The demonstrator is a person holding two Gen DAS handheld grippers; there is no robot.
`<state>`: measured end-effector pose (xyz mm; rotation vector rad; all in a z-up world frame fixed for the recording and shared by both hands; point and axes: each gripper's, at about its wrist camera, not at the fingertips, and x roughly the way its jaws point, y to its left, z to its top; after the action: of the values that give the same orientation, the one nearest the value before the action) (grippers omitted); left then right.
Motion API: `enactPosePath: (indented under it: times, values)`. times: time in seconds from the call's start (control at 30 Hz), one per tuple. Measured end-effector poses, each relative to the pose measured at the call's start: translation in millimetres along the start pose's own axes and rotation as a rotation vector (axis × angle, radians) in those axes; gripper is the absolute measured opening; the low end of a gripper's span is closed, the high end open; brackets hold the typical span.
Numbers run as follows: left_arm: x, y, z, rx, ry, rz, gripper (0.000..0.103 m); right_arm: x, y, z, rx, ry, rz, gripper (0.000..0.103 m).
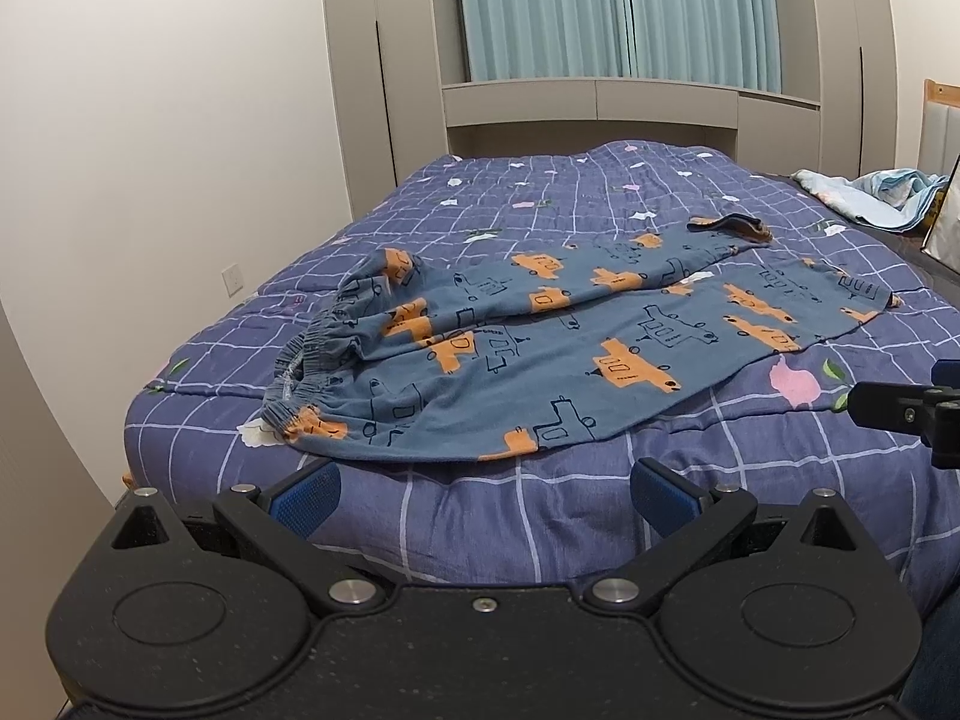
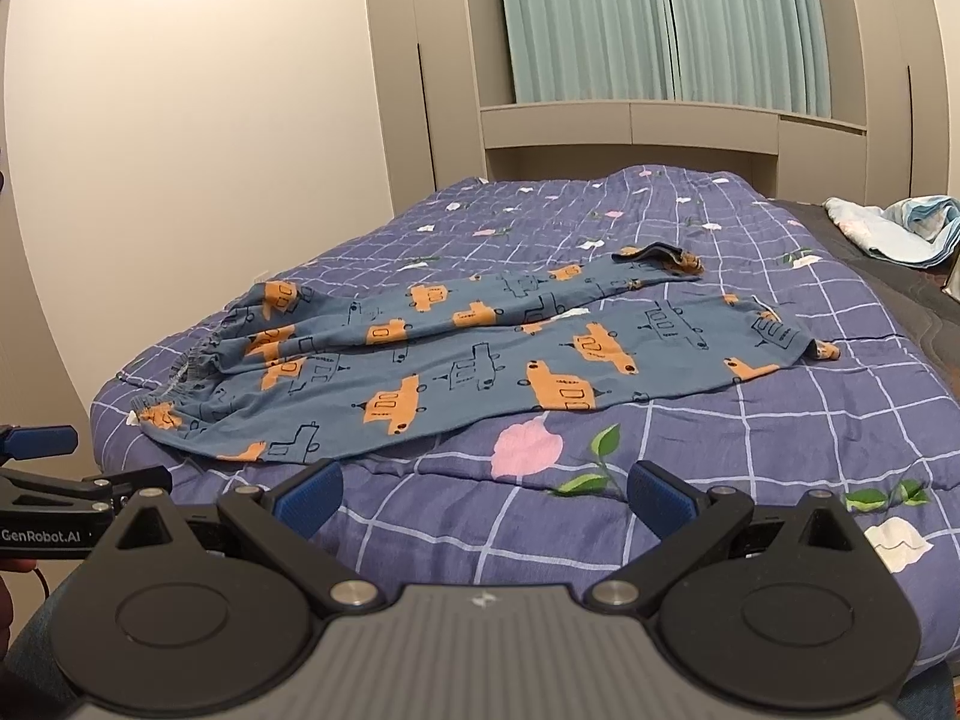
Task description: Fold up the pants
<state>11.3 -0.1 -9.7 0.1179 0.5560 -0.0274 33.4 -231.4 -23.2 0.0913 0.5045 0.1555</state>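
Blue-grey pants (image 1: 540,336) with orange car prints lie spread on the bed, waistband at the left, both legs reaching to the right; they also show in the right wrist view (image 2: 480,360). The far leg's cuff (image 1: 732,225) is turned up. My left gripper (image 1: 483,495) is open and empty, just short of the pants' near edge. My right gripper (image 2: 483,498) is open and empty, over the bedspread in front of the near leg. The right gripper's side shows in the left wrist view (image 1: 900,408), and the left gripper's side shows in the right wrist view (image 2: 60,480).
The bed has a purple checked quilt (image 1: 600,510) with flower prints. A crumpled light blue blanket (image 1: 870,192) lies at the far right. A white wall is at the left; grey wardrobes (image 1: 390,90) and teal curtains (image 1: 600,6) stand behind the bed.
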Motion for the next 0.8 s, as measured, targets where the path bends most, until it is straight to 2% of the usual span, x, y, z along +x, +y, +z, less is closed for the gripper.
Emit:
enactPosePath:
  times: [0.2,0.4,0.6,0.8]
  values:
    - [15,2,12,-0.01,0.018,-0.01,0.103,9,-9,9,-0.005,0.029,0.015,0.103]
    - [44,6,38,-0.013,0.029,0.0,0.103,30,-24,28,-0.012,0.058,0.024,0.103]
    - [76,13,72,-0.011,0.028,0.034,0.103,65,-30,54,-0.083,0.069,0.018,0.103]
    - [104,25,104,-0.003,0.018,0.081,0.103,104,-32,82,-0.123,0.074,0.052,0.103]
